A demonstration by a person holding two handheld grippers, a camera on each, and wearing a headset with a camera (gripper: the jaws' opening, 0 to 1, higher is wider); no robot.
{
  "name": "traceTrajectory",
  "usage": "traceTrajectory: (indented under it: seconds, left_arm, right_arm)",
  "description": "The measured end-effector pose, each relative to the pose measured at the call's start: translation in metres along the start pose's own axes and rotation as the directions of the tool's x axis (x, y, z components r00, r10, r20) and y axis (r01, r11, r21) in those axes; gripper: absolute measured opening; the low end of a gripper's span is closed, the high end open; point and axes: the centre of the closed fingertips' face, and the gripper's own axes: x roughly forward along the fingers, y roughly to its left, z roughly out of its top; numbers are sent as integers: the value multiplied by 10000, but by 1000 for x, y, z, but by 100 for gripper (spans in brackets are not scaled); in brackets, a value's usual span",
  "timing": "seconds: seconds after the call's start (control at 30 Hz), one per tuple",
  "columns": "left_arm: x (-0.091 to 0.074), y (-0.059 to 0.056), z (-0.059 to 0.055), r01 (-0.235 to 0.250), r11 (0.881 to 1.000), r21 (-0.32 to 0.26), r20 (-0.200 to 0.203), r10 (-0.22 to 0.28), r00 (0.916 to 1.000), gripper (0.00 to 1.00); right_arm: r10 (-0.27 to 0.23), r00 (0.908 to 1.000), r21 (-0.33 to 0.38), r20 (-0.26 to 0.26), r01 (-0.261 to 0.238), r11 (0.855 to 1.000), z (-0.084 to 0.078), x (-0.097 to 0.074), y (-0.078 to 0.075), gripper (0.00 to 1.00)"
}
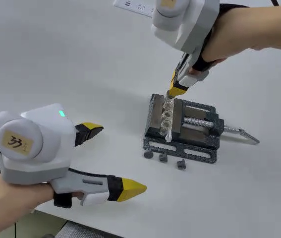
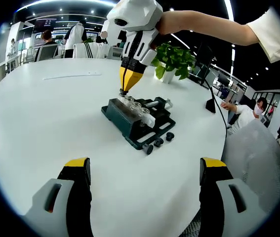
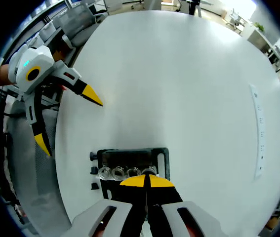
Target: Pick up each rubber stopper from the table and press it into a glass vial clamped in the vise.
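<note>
Right gripper point(image 1: 176, 92) clenched, tips plumb over the end vial point(image 1: 168, 104) in the vise point(image 1: 195, 148); cannot tell if it grasps a stopper. Left gripper point(image 1: 121, 158) released, well apart from vise.

Your right gripper point(image 3: 146, 178) has its jaws pressed together over the end vial point(image 1: 169, 104), and their tips cover its mouth. You can't tell whether a stopper sits between them. Just off the vise point(image 1: 199, 134), below those jaws, the loose stoppers point(image 1: 163, 157) are too small to read their shape. Beyond the jaws, the power strip point(image 1: 135, 6) is cut by the edge.
</note>
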Motion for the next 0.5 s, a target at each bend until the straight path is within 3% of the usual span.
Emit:
traceTrajectory:
  seconds: [0.37, 0.5]
  left_arm:
    - [0, -7, 4, 27, 9999, 155, -5, -27, 10000, 91]
    - [-1, -6, 6, -4, 9999, 164, 30, 3, 10000, 91]
  right_arm:
    - [-33, 9999, 0, -138, 33, 10000, -1, -3, 3, 0]
    - [-179, 9998, -126, 35, 179, 9998, -2, -4, 4, 0]
